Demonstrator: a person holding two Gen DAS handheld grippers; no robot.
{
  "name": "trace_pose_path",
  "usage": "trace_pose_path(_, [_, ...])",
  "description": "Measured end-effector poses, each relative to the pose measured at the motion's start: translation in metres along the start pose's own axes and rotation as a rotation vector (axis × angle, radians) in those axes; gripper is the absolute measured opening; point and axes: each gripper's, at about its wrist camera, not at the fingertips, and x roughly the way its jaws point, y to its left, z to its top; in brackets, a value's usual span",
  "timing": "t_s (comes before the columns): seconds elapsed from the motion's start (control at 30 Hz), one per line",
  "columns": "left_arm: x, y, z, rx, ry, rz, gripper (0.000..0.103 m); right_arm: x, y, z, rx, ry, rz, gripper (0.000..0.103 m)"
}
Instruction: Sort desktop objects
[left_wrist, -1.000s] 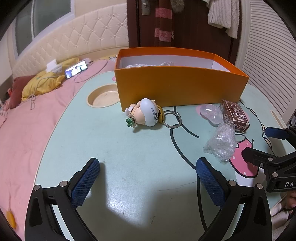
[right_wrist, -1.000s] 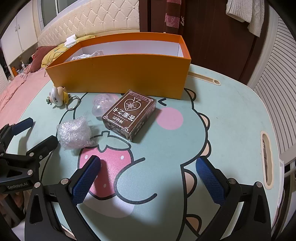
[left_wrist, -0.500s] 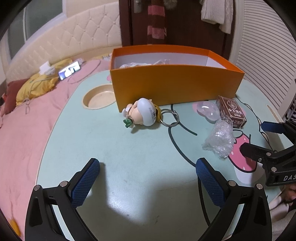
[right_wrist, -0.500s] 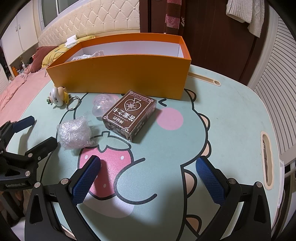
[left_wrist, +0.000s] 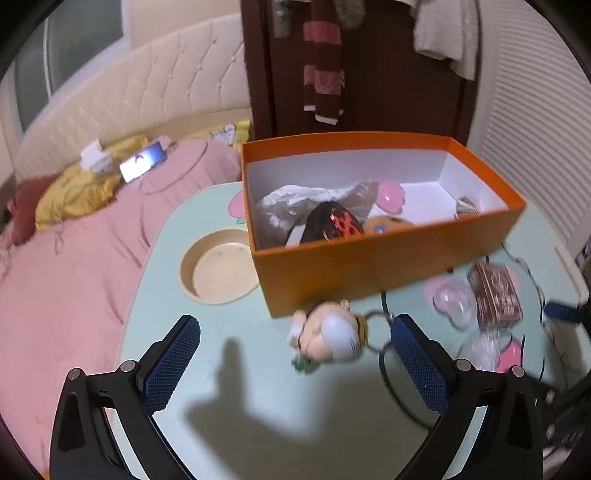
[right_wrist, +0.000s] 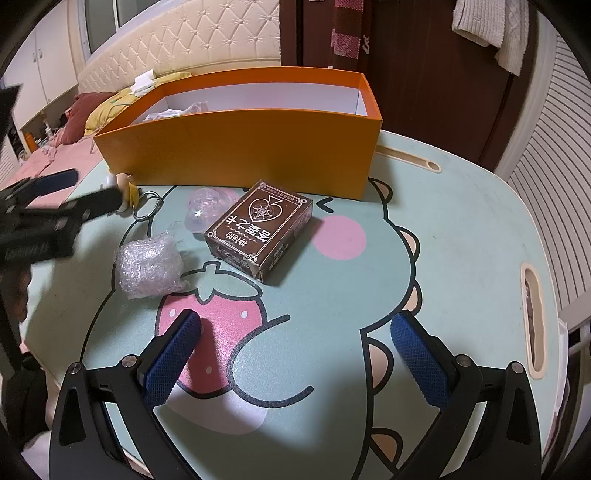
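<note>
We see an orange box (right_wrist: 236, 155) lined white, a brown card deck (right_wrist: 260, 229) with pale print, a mint tabletop (right_wrist: 443, 229) with pink strawberry (right_wrist: 218, 325).

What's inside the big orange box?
The orange box holds crumpled plastic wrap, a dark round thing with red marks, something pink and an orange toy. The near wall hides their lower parts.

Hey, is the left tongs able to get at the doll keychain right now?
Probably yes: the left tongs are open, the doll keychain lies just ahead between the fingers, with bare table before it.
</note>
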Motion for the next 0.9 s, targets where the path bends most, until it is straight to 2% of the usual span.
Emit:
trace_pose_path(0.1, [0.007, -0.001, 0.003, -0.011, 0.014, -0.038, 0.101, 0.001, 0.001, 0.001, 0.0, -0.001, 0.0, 0.103])
trace_pose_path(0.13, [0.008, -0.002, 0.003, -0.007, 0.012, -0.036, 0.088, 0.0, 0.002, 0.001, 0.0, -0.001, 0.0, 0.103])
trace_pose_path(0.17, [0.008, -0.003, 0.003, -0.003, 0.01, -0.033, 0.062, 0.0, 0.002, 0.0, 0.0, -0.001, 0.0, 0.103])
trace_pose_path(0.2, [0.01, -0.004, 0.001, -0.001, 0.023, -0.031, 0.051, 0.0, 0.002, 0.0, 0.0, -0.002, 0.0, 0.103])
trace_pose_path(0.27, [0.01, -0.002, 0.001, -0.002, 0.026, -0.04, 0.04, 0.0, 0.002, 0.0, 0.0, -0.002, 0.001, 0.103])
trace_pose_path(0.4, [0.0, 0.005, -0.008, -0.016, 0.014, -0.105, 0.038, 0.0, 0.003, -0.001, 0.0, -0.003, 0.001, 0.103])
trace_pose_path(0.53, [-0.017, 0.015, -0.026, -0.059, -0.02, -0.1, 0.038, 0.001, 0.002, -0.002, 0.0, -0.004, 0.002, 0.103])
trace_pose_path(0.7, [-0.041, 0.021, -0.045, -0.107, -0.068, -0.143, 0.038, 0.0, 0.004, -0.004, 0.003, -0.005, 0.001, 0.103])
trace_pose_path(0.83, [-0.055, 0.013, -0.054, -0.088, -0.116, -0.159, 0.038, -0.002, 0.004, -0.004, 0.007, -0.008, 0.011, 0.103])
trace_pose_path(0.9, [-0.054, 0.012, -0.053, -0.077, -0.121, -0.155, 0.038, -0.006, 0.004, -0.004, 0.012, -0.026, 0.058, 0.103])
